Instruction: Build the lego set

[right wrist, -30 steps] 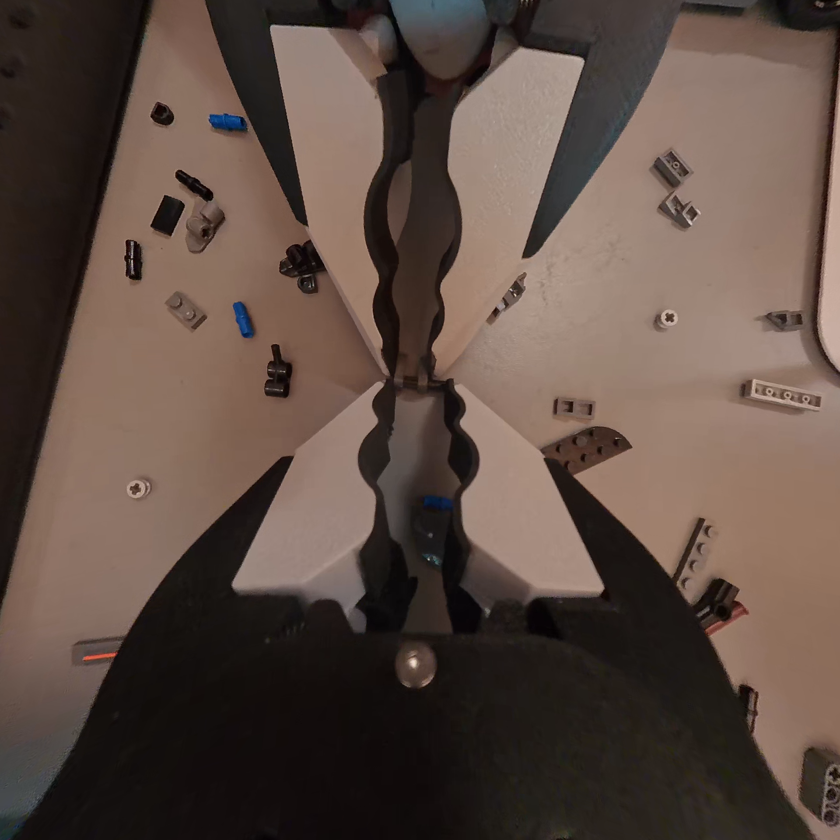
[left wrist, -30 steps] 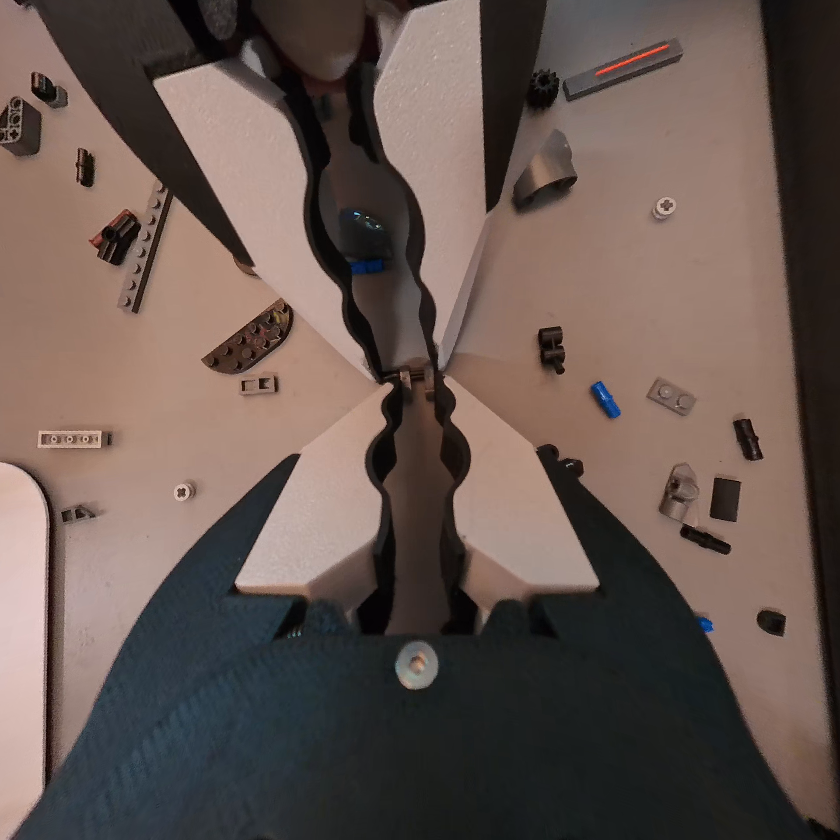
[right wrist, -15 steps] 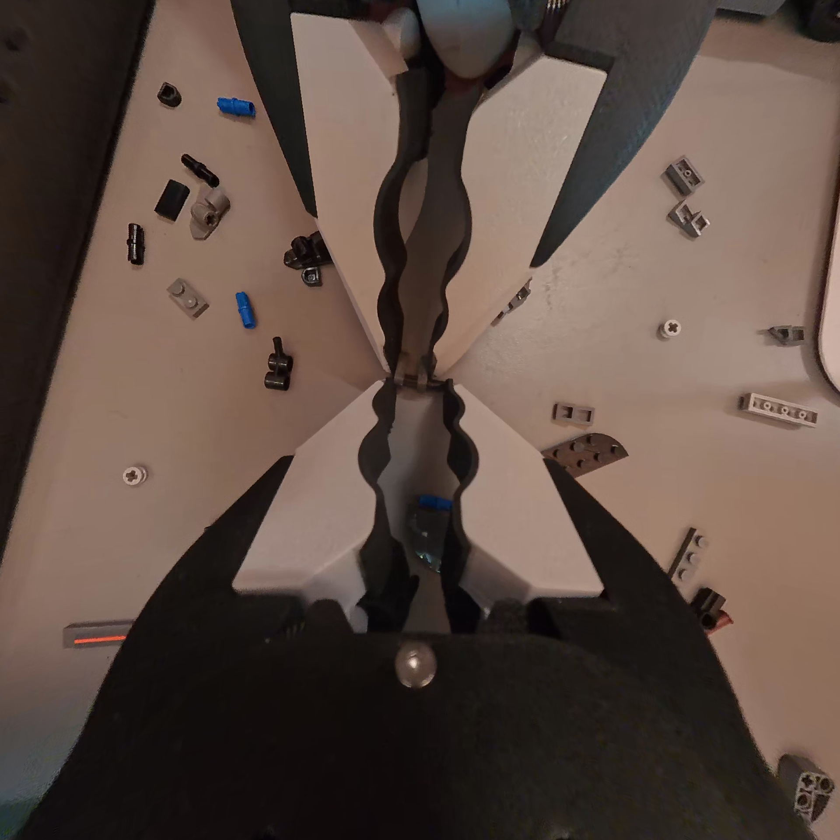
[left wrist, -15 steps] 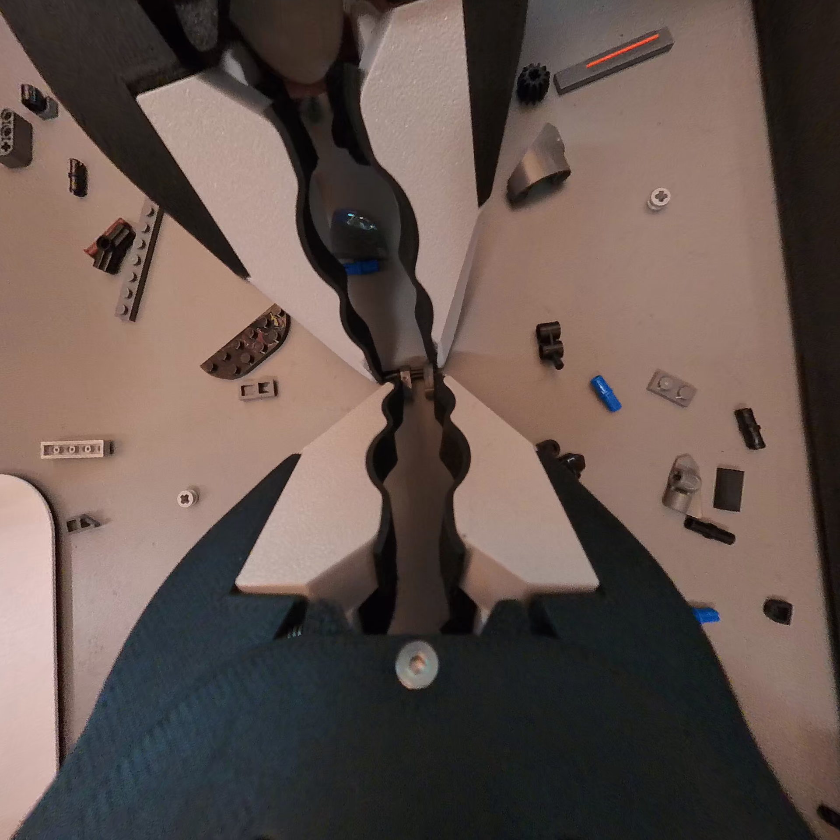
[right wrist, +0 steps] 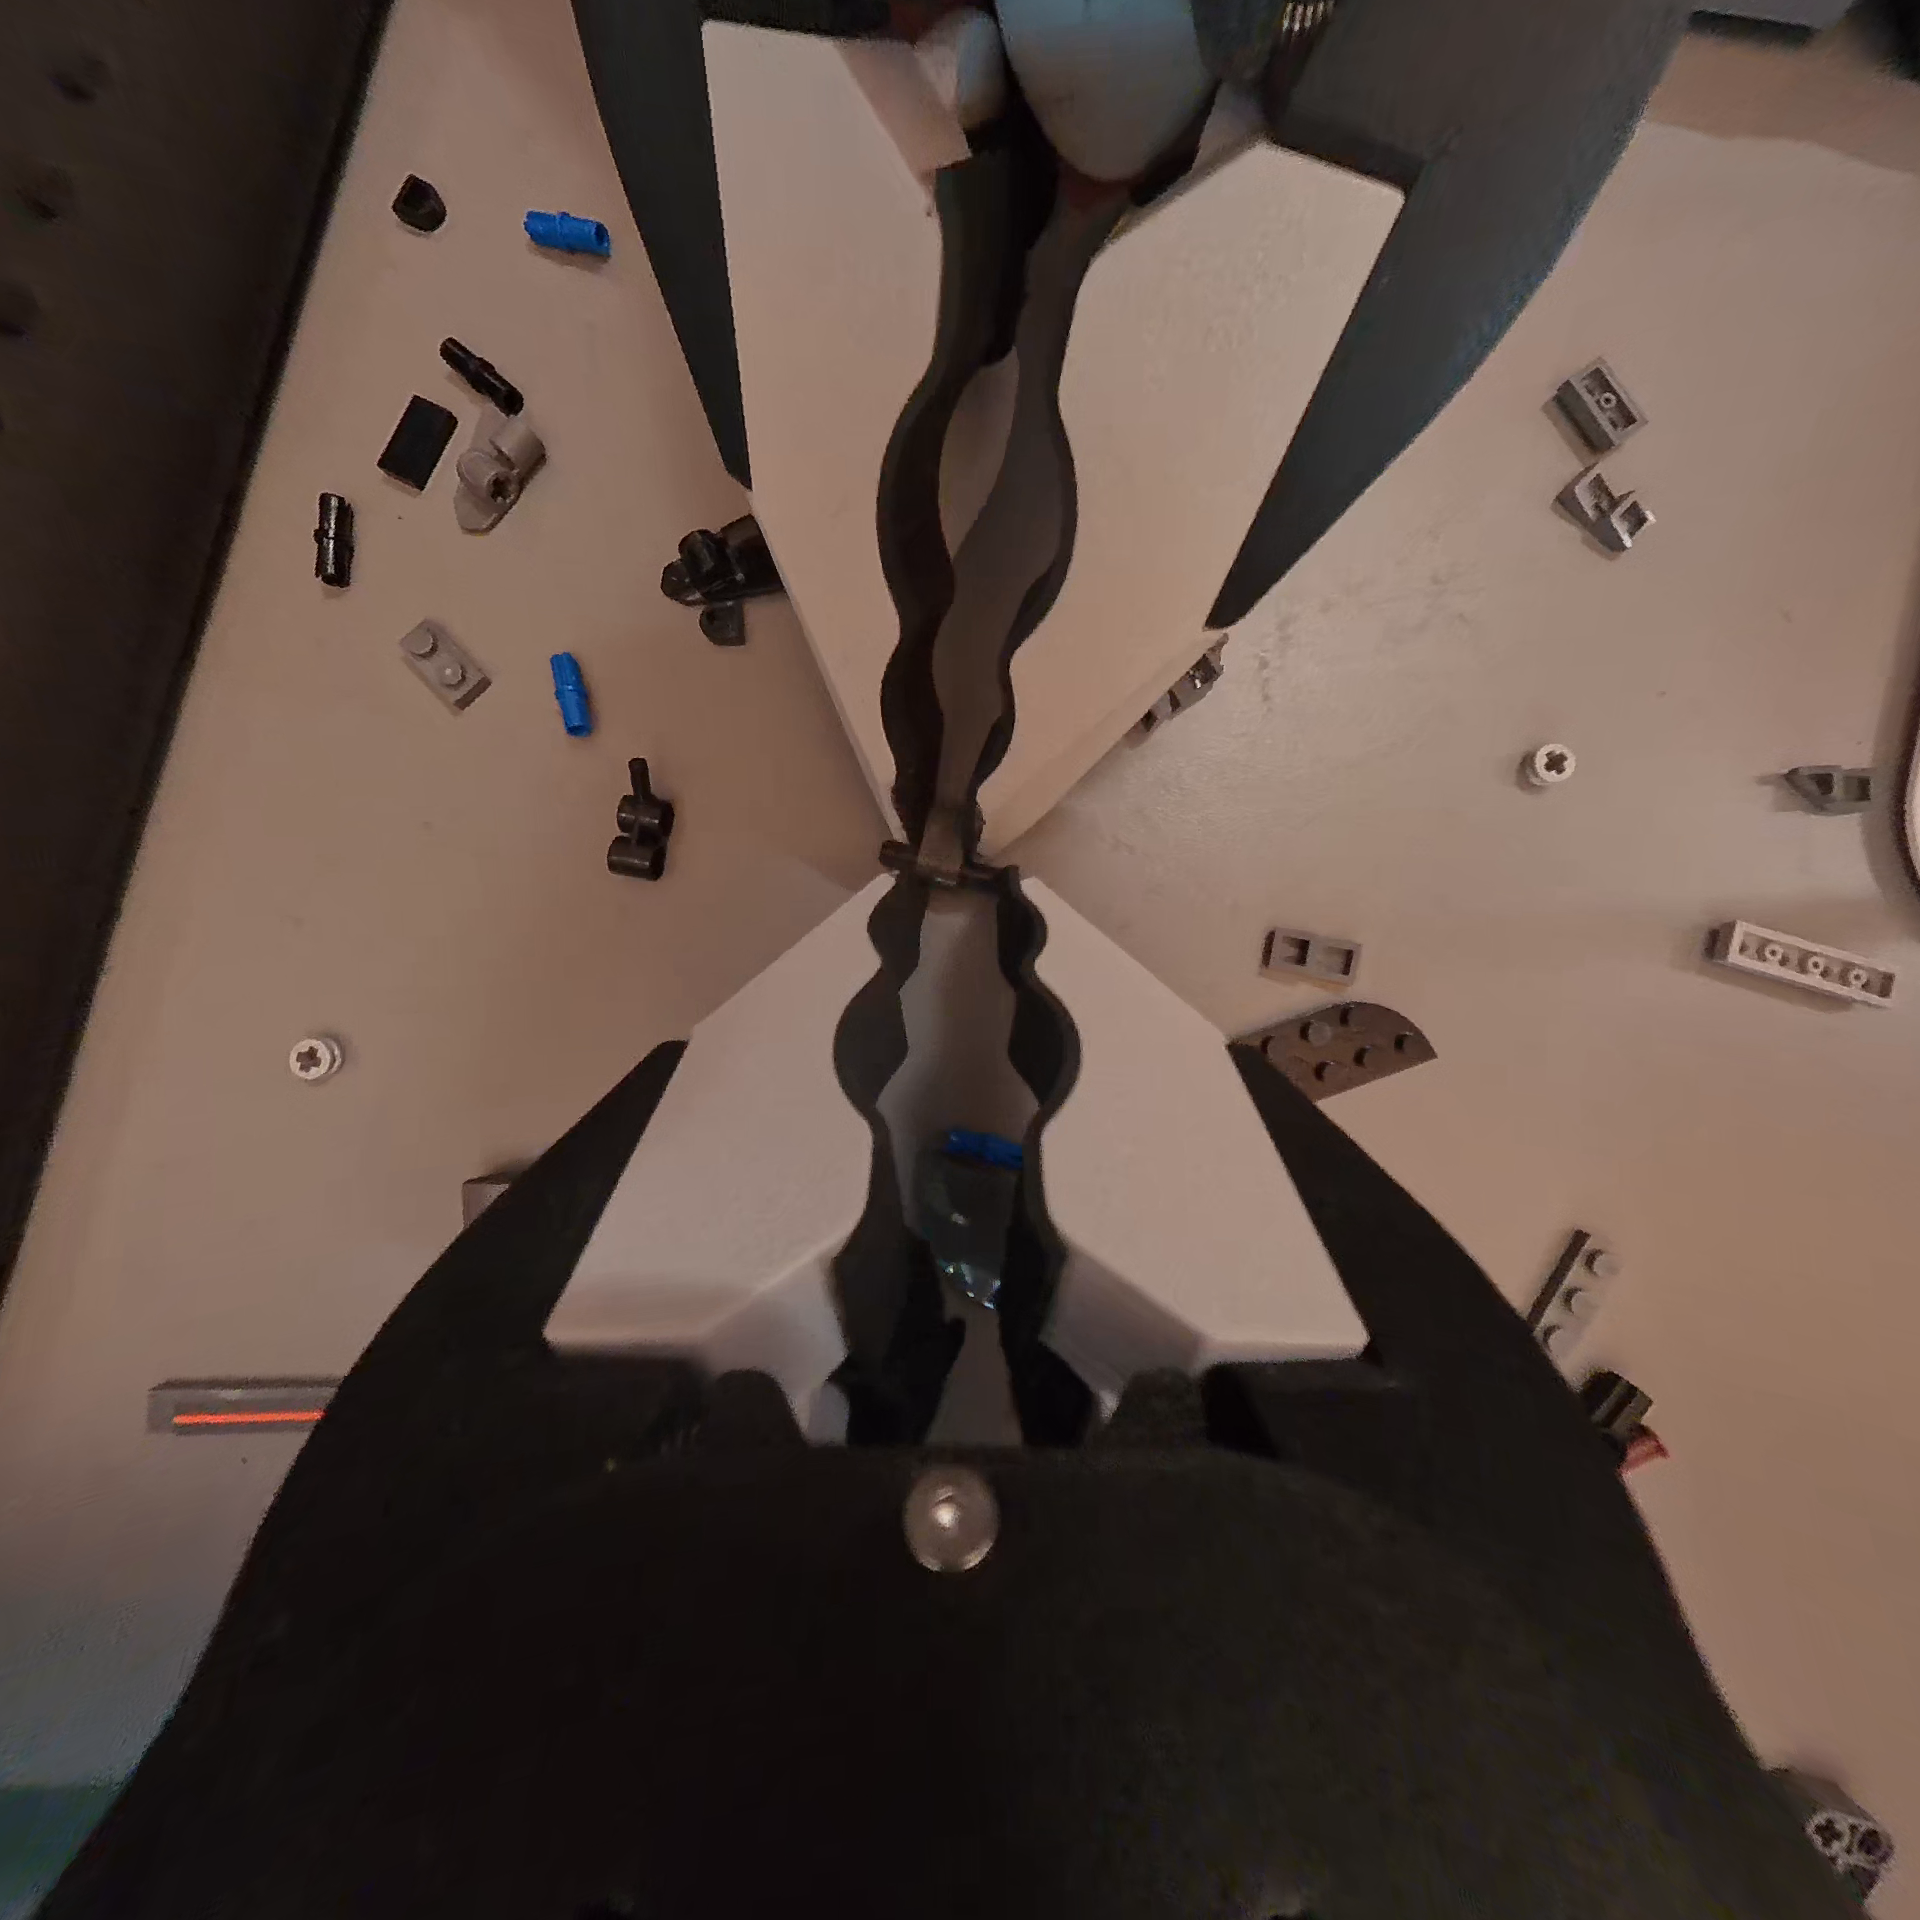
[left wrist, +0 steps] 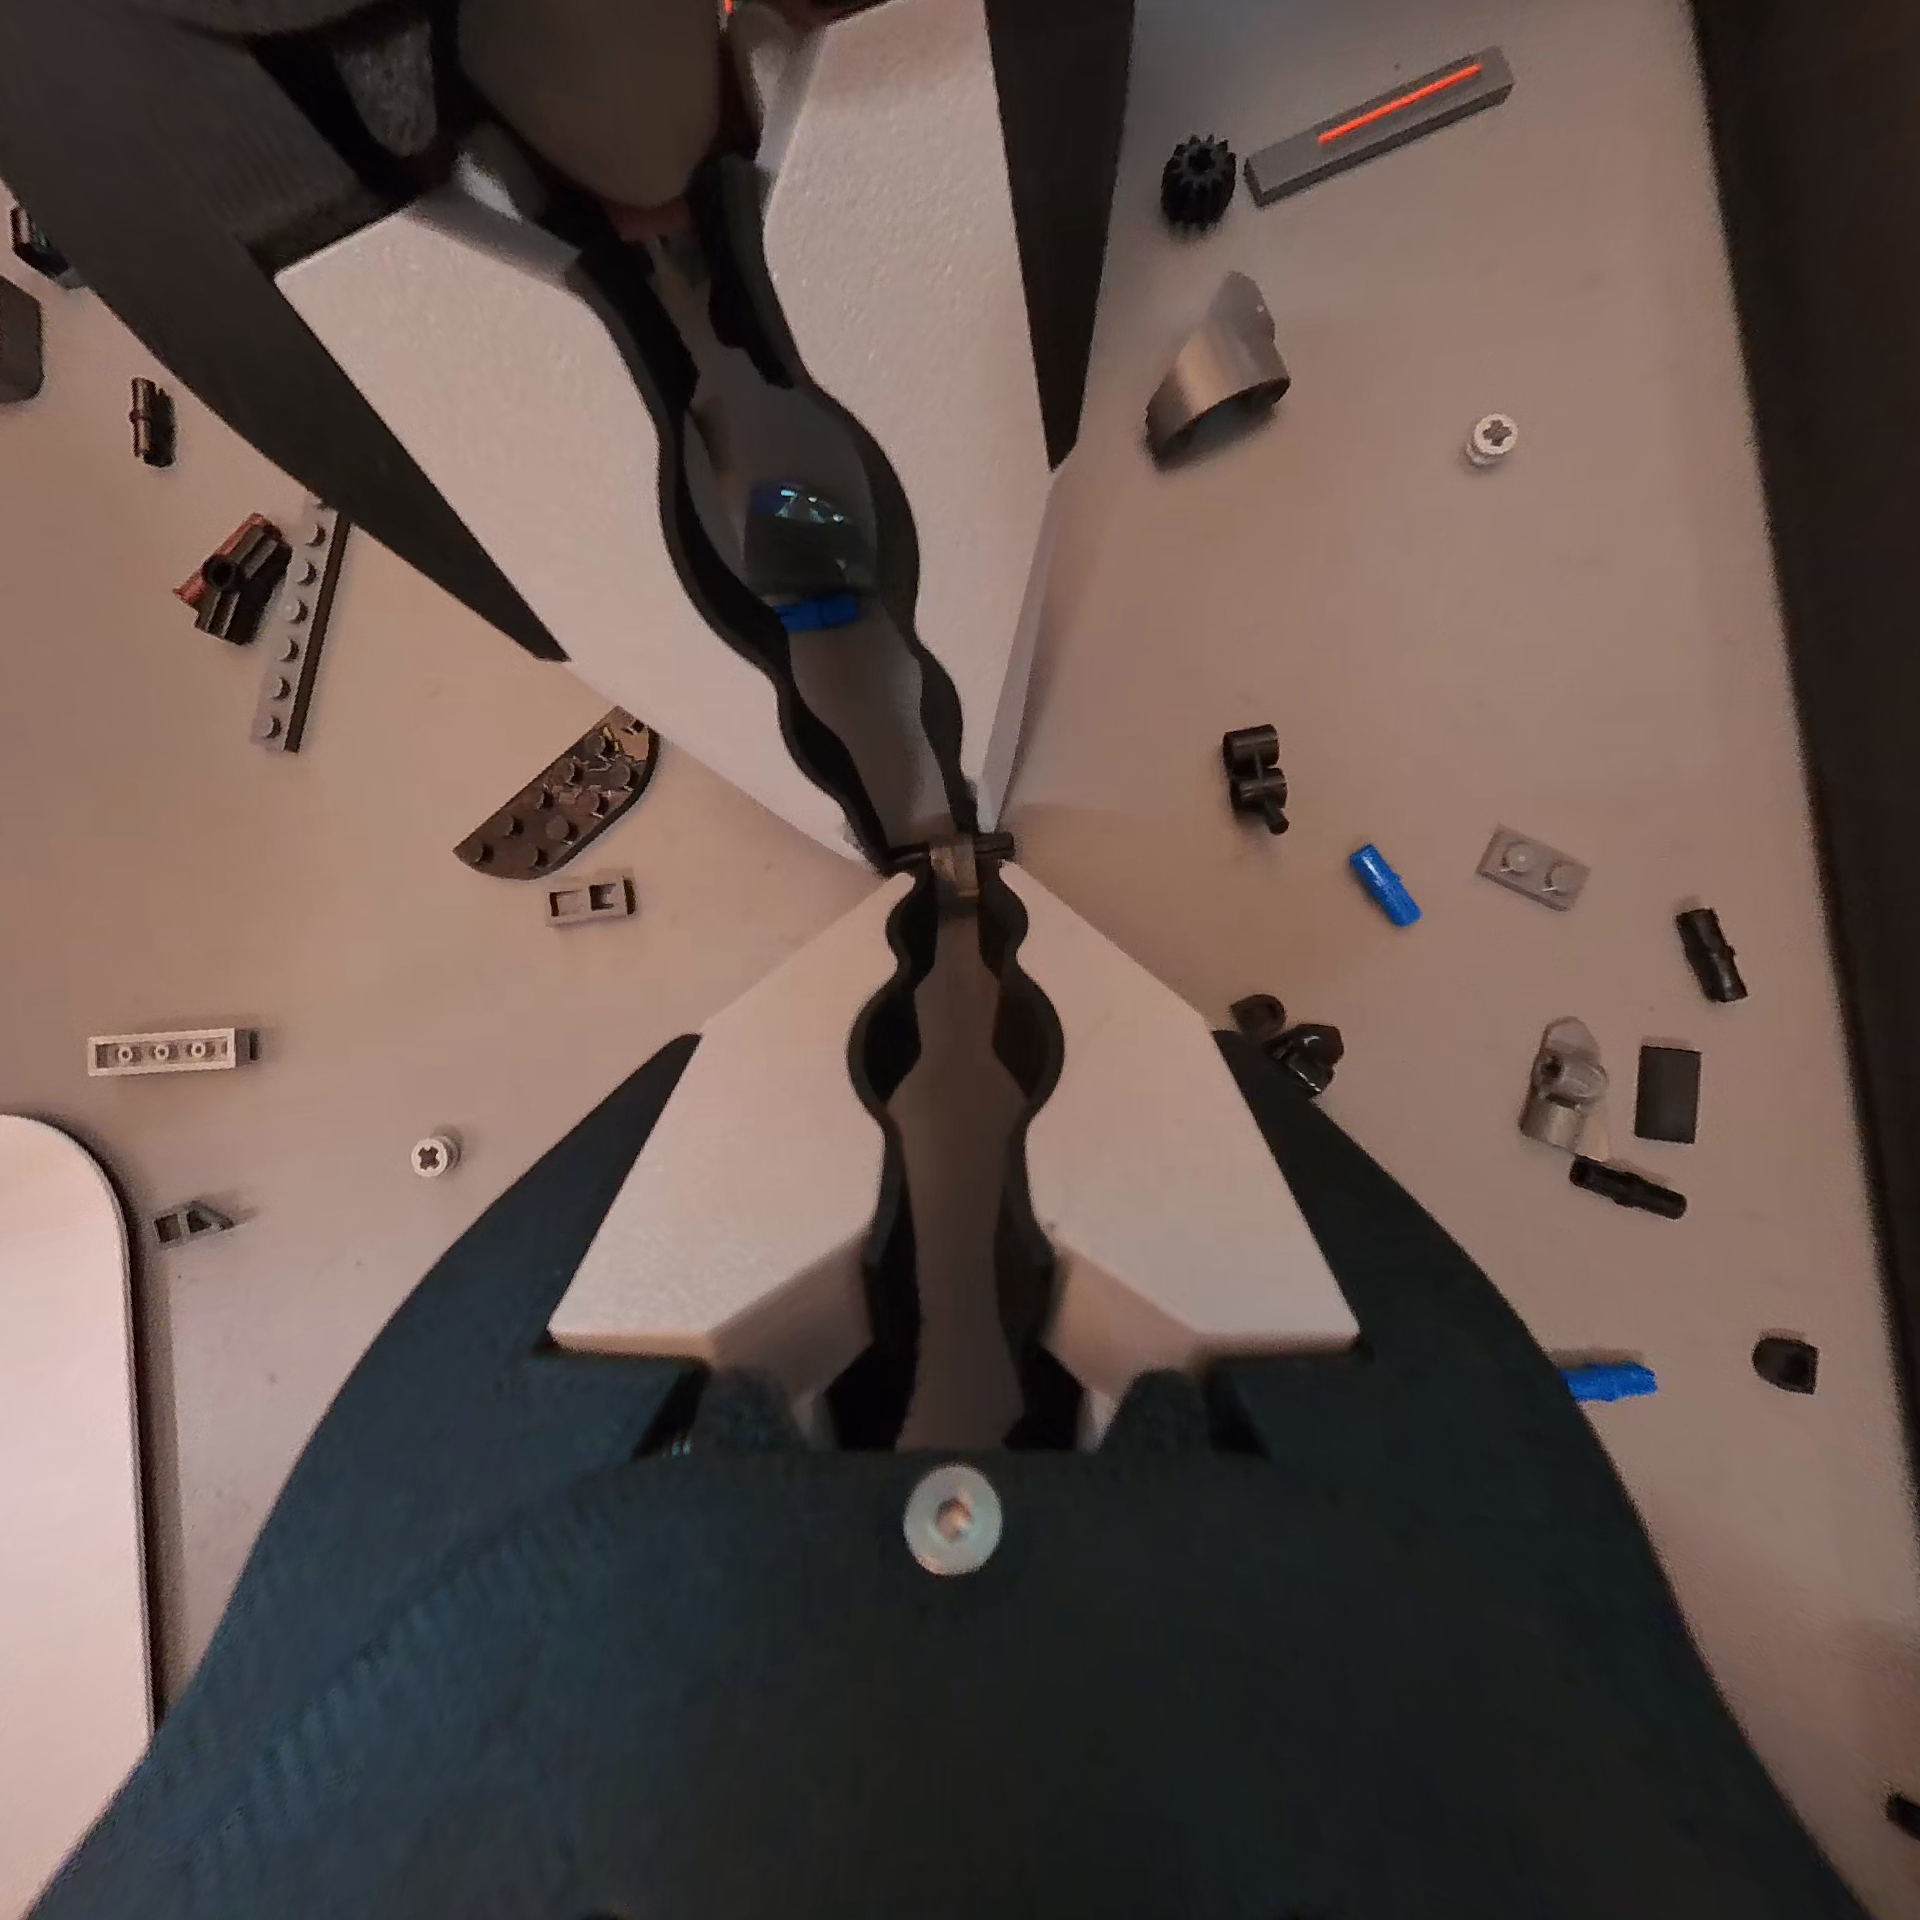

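Lego assembly (left wrist: 958, 864), a small grey piece on a thin black pin, sits at frame centre above the pale table (left wrist: 1351, 623), pinched from opposite sides. Left gripper (left wrist: 951, 894) enters from 6 o'clock, jaws clenched on it; right gripper (right wrist: 940, 883) meets it tip to tip, likewise clenched. Loose parts surround: blue pin (left wrist: 1384, 884) at 3 o'clock, dark half-round plate (left wrist: 566, 805) at 9 o'clock. No containers visible.

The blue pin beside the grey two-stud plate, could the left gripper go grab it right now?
Probably not yet. The left gripper is shut on a small grey piece, tip to tip with the right gripper. The blue pin itself lies uncovered on the table.
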